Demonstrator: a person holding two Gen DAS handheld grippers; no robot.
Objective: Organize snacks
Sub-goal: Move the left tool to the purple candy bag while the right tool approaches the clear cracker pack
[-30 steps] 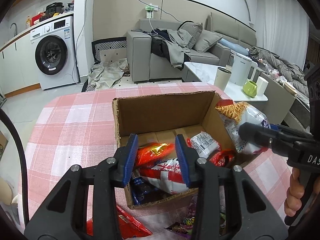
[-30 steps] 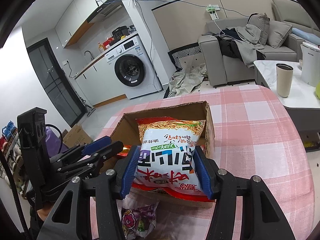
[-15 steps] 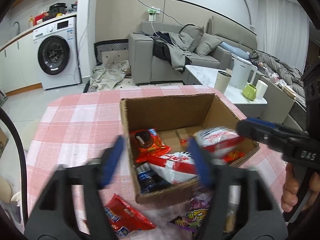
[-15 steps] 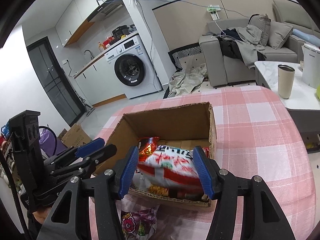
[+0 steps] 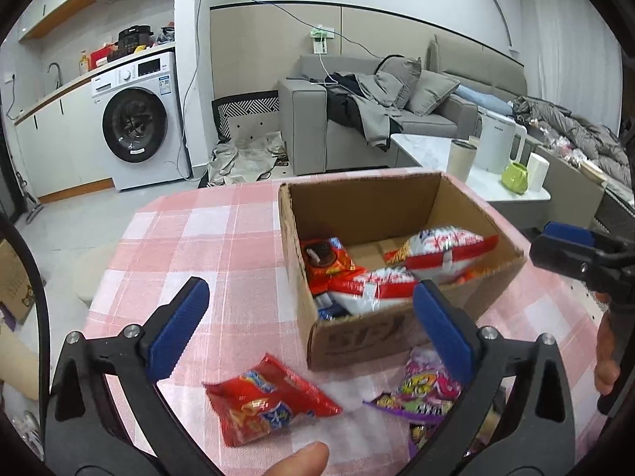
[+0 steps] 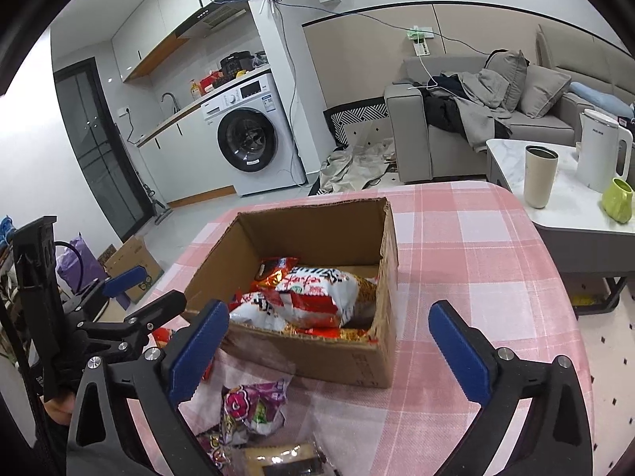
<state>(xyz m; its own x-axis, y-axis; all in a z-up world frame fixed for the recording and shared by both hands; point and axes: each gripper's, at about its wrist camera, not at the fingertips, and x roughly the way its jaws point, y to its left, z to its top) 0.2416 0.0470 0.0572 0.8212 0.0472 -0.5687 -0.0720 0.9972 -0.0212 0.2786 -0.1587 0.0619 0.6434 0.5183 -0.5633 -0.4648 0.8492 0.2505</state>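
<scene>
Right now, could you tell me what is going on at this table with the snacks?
A person with a gripper in each hand is packing snacks into the cardboard box. Several packets already lie inside. Both the left gripper and the right gripper are open and empty. A red packet and a purple packet lie on the checked tablecloth in front of the box.

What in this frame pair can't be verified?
- Cardboard box bottom layer: both views, buried under noodle packs.
- Purple snack bag: left view, partly behind the left tool; print blurred.
- Clear-wrapped packet: right view, cut off by the bottom edge.
</scene>
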